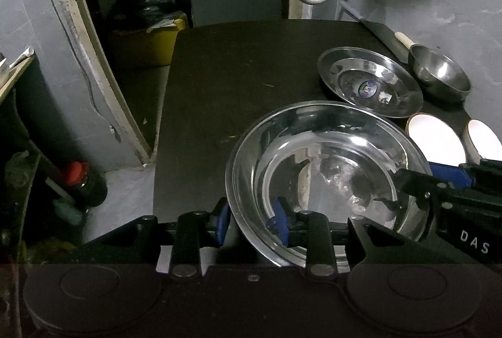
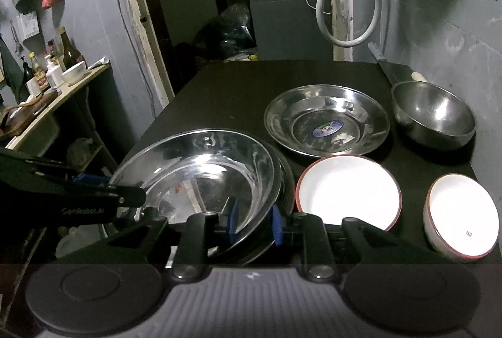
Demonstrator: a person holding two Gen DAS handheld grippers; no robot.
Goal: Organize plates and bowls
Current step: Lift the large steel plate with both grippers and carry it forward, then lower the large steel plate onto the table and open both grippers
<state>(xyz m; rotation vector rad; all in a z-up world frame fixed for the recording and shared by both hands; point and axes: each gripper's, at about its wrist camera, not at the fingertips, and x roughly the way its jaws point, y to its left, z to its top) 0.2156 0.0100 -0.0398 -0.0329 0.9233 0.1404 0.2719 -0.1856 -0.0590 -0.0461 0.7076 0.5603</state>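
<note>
- The big steel plate (image 1: 326, 178) lies low and right of centre in the left wrist view, on the black table (image 1: 226, 80).
- The left gripper (image 1: 251, 223) straddles the plate's near-left rim: one blue pad outside it, one inside. The fingers stand a little apart and do not look clamped on the metal.
- The right gripper (image 2: 254, 225) straddles the rim at lower centre of its own view in the same way, with a slight gap showing.
- Polished steel: stiff and fairly light, I judge, but slick. The thin sloping rim is the only place to grip, so pads should go deep over the lip.
- A second rim shows under it in the right view; it may be sitting on another plate.
- The small steel plate (image 2: 326, 121), steel bowl (image 2: 434, 115) and two white bowls (image 2: 348, 192) lie to the right; the white ones look breakable.
</note>
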